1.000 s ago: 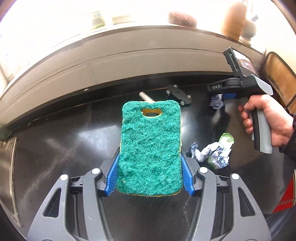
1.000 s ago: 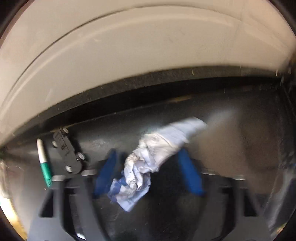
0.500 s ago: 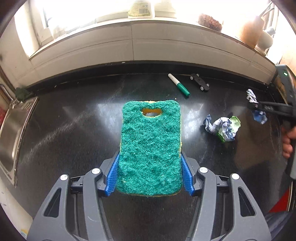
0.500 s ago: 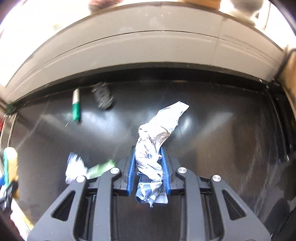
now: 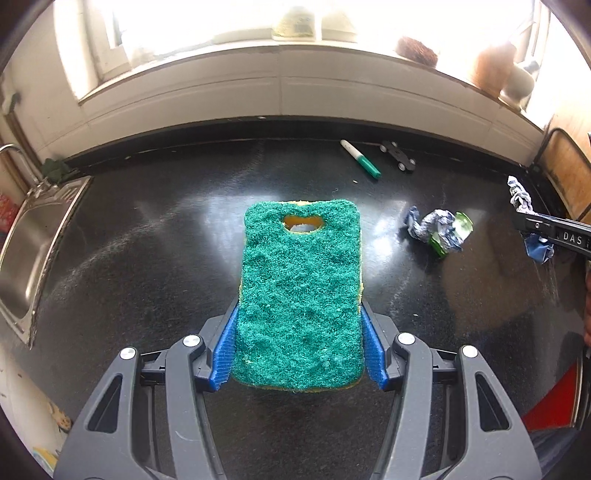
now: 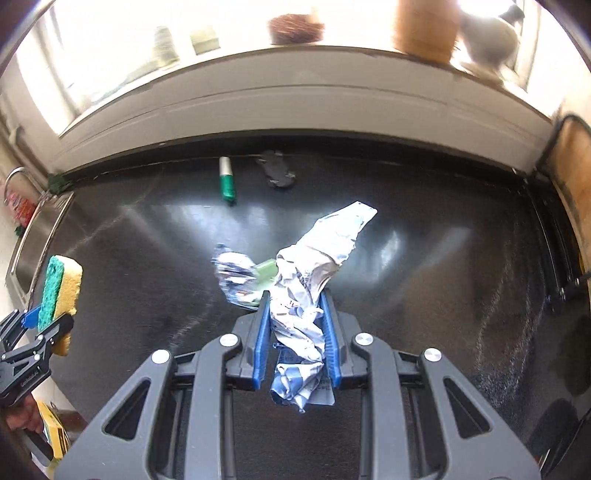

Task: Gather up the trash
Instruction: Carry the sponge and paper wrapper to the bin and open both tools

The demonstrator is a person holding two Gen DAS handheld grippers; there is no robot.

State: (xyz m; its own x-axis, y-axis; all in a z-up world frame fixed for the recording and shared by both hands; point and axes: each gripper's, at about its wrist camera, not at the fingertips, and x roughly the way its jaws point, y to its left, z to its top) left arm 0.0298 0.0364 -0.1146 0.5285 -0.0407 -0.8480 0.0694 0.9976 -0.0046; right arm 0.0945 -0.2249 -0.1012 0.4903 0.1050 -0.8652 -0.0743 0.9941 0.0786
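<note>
My left gripper [image 5: 299,325] is shut on a green-and-yellow sponge [image 5: 301,295] and holds it above the black counter [image 5: 147,258]. My right gripper [image 6: 295,306] is shut on a crumpled white-and-blue paper wrapper [image 6: 314,273], lifted off the counter; it shows at the right edge of the left wrist view [image 5: 521,192]. A second crumpled wad of blue, white and green trash [image 5: 439,229] lies on the counter, just left of and ahead of the right gripper in its own view [image 6: 236,277].
A green-capped marker [image 5: 360,158] and a small black wheeled piece [image 5: 399,157] lie near the back wall. A steel sink [image 5: 26,243] is at the counter's left end. A wooden board [image 5: 569,173] stands at the right. Pots and a brush sit on the windowsill [image 6: 295,27].
My right gripper closed on the paper wrapper and lifted it back from the wall. My left gripper pulled back and up with the sponge, so more counter shows.
</note>
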